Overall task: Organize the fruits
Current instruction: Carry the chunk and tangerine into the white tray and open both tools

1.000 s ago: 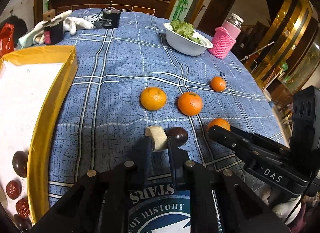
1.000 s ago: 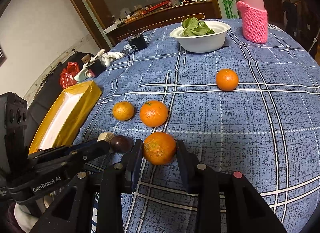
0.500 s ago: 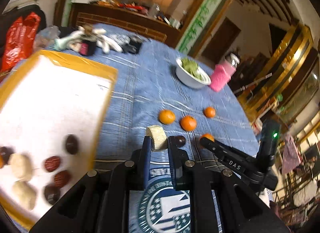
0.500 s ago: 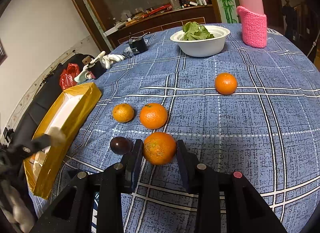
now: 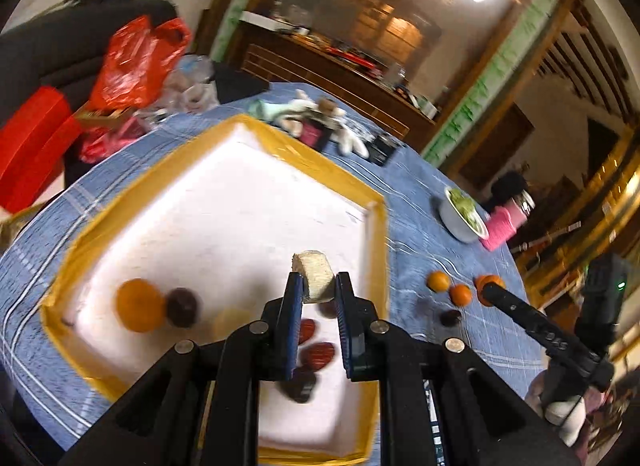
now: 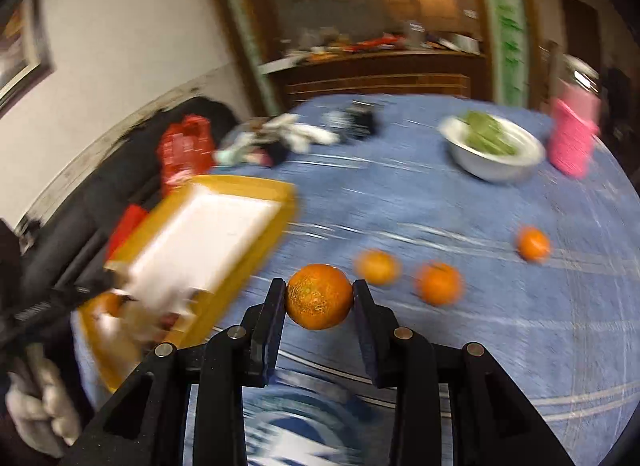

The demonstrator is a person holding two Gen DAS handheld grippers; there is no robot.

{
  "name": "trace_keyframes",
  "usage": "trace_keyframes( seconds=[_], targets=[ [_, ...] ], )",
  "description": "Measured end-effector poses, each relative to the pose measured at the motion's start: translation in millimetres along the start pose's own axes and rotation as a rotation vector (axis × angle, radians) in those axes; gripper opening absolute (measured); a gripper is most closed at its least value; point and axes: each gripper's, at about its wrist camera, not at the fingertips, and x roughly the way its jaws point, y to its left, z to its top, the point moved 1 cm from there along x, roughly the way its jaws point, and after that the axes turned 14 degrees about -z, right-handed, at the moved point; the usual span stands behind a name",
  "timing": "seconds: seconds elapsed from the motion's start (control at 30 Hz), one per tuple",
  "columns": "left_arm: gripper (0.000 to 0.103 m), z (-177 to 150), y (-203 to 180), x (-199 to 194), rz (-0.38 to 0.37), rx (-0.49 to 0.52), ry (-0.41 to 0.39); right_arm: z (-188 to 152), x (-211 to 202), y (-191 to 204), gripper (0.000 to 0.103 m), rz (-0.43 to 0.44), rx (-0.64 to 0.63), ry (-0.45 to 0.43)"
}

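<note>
A: Fruits first, nearest ones: what holds what?

B: Left gripper point(image 5: 318, 298) is clamped on a pale beige chunk point(image 5: 314, 276), hanging above the yellow-rimmed tray point(image 5: 376, 234). Right gripper point(image 6: 320, 300) pinches an orange point(image 6: 319, 296) between both pads, lifted off the blue checked tablecloth point(image 6: 520, 326).

A: What's already in the tray?

B: In the left wrist view, an orange fruit point(image 5: 140, 305) beside a dark round one point(image 5: 182, 306), a blurred pale piece, and some reddish-brown ones point(image 5: 318, 353) under the fingers.

A: And loose on the cloth?

B: Three oranges beyond the right gripper: two close together point(image 6: 377, 266) point(image 6: 439, 283), one farther right point(image 6: 533, 244). A dark fruit point(image 5: 451, 317) lies near them in the left view.

A: Any writing?

B: White lettering on each gripper's side, too blurred to read. Printed blue-and-white cloth below the fingers, also unreadable.

A: Farther back?

B: White bowl of greens point(image 6: 494, 153), a bottle in a pink knitted sleeve point(image 6: 572, 141), white gloves point(image 6: 304, 133), a red bag point(image 5: 140, 59) by the table's edge.
</note>
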Motion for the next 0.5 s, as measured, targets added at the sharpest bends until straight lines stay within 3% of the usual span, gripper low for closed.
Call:
trace_keyframes(
  seconds=[0.27, 0.5],
  targets=[
    [0.016, 5.1, 48.3, -16.1, 0.002, -0.105, -0.021, 8.0, 27.9, 124.5, 0.037, 0.144, -0.191, 0.064],
    [0.02, 7.5, 66.6, -20.0, -0.014, -0.161, -0.037, -4.8, 60.8, 166.2, 0.037, 0.137, -0.274, 0.126]
  ],
)
